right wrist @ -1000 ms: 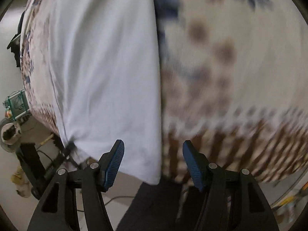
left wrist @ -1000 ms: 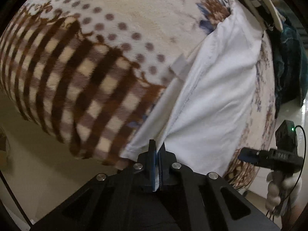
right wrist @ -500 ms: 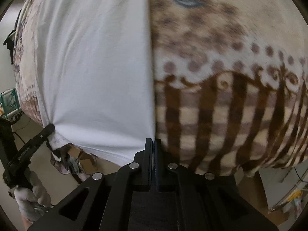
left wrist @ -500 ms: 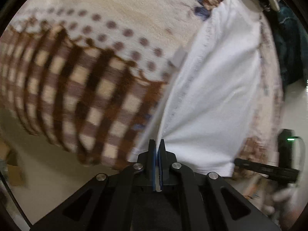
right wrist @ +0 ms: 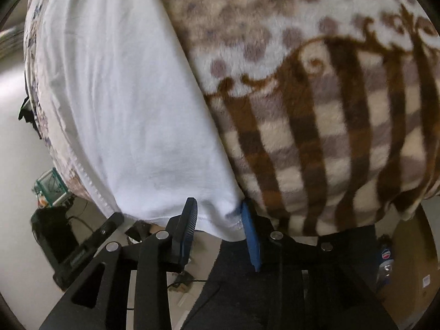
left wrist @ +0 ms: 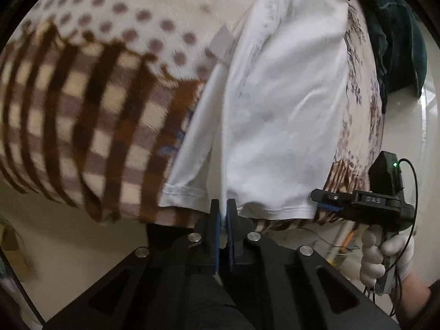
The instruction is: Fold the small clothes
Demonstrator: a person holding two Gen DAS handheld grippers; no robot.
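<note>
A white garment (left wrist: 286,115) lies folded lengthwise on a plush brown-checked blanket (left wrist: 90,115). My left gripper (left wrist: 223,206) is shut on its near hem, the cloth pinched between the blue pads. In the right wrist view the white garment (right wrist: 123,104) fills the left half. My right gripper (right wrist: 218,214) is at its near right corner, jaws opening, and the hem corner lies loosely between the fingers (right wrist: 189,214). The right gripper (left wrist: 324,196) also shows at the garment's right corner in the left wrist view, held by a gloved hand (left wrist: 385,255). The left gripper's body (right wrist: 90,236) appears at lower left.
The blanket (right wrist: 316,110) drapes over the bed's near edge onto pale floor (left wrist: 49,220). A dark teal cloth (left wrist: 396,41) lies at the far right. A green wire basket (right wrist: 51,187) and cables sit on the floor at left, a cardboard box (right wrist: 412,261) at right.
The right gripper swung across to the garment's near corner, shut there half a second ago and has since parted with the corner between its fingers. The left gripper stayed shut on the hem.
</note>
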